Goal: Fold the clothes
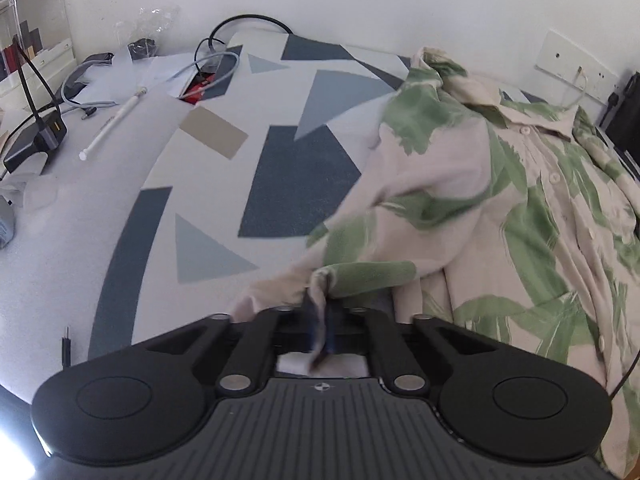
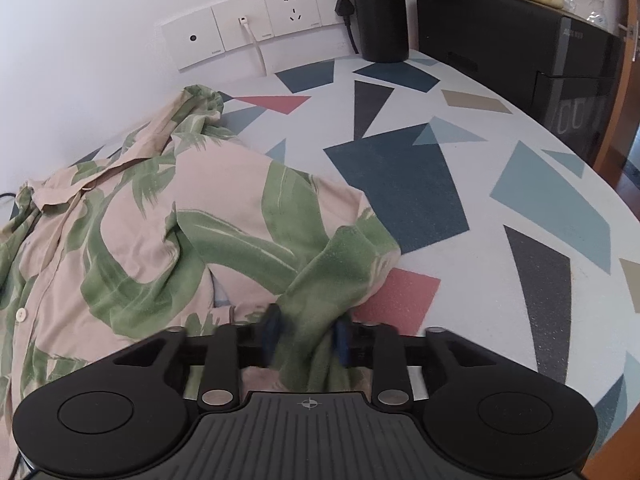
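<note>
Both your left hand-held gripper (image 1: 320, 332) and right hand-held gripper (image 2: 306, 338) are clamped on the leaf-print shirt (image 1: 500, 208): light, limp cloth, so hold its hem corners.

The left gripper (image 1: 319, 326) pinches the leaf-print shirt's (image 1: 500, 200) sleeve over the patterned table (image 1: 224, 184).
</note>
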`<state>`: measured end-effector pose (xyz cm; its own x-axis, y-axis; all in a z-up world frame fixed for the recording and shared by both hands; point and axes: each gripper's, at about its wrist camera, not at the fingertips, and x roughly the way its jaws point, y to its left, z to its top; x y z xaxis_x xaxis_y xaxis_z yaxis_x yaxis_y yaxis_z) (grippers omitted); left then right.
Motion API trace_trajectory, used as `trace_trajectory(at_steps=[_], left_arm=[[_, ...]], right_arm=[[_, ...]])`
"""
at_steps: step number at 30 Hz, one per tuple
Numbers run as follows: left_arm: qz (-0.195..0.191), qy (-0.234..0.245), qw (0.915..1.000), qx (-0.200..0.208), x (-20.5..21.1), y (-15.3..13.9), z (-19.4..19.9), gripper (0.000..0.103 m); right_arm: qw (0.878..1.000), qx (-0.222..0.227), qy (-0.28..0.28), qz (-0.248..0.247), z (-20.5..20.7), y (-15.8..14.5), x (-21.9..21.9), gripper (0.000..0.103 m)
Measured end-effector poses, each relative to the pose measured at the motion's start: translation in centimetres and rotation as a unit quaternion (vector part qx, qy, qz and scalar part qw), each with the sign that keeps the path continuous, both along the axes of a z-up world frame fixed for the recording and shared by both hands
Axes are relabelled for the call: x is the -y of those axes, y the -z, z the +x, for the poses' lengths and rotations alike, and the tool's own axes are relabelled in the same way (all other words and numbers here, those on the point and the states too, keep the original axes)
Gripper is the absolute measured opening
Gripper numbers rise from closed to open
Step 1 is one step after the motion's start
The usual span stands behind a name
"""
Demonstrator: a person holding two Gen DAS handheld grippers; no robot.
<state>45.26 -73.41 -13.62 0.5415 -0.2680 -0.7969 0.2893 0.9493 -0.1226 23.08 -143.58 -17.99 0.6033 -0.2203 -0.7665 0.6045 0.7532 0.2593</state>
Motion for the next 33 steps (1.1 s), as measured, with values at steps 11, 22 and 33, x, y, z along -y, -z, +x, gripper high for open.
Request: trace_trajectory(at_steps=[11, 22, 33], left_arm=[[-0.091, -0.02, 0.9803, 0.174, 3.9, -15.3, 9.7, 0.003], [-0.137, 0.08, 0.9709, 0.179, 17.9, -14.5, 14.9, 0.003], [-0.055, 0.139, 0.9887, 0.007, 25.7, 0.0, 16.3, 0.003]], right_arm=[[0.964, 0.211, 0.154, 0.043, 4.4, -9.9, 9.9, 0.008], [0.968, 0.242, -0.063, 0.005, 19.0, -13.2, 7.6, 0.008], [0.977, 0.067, -0.2, -0.007, 26.8, -0.8, 2.3, 0.009]])
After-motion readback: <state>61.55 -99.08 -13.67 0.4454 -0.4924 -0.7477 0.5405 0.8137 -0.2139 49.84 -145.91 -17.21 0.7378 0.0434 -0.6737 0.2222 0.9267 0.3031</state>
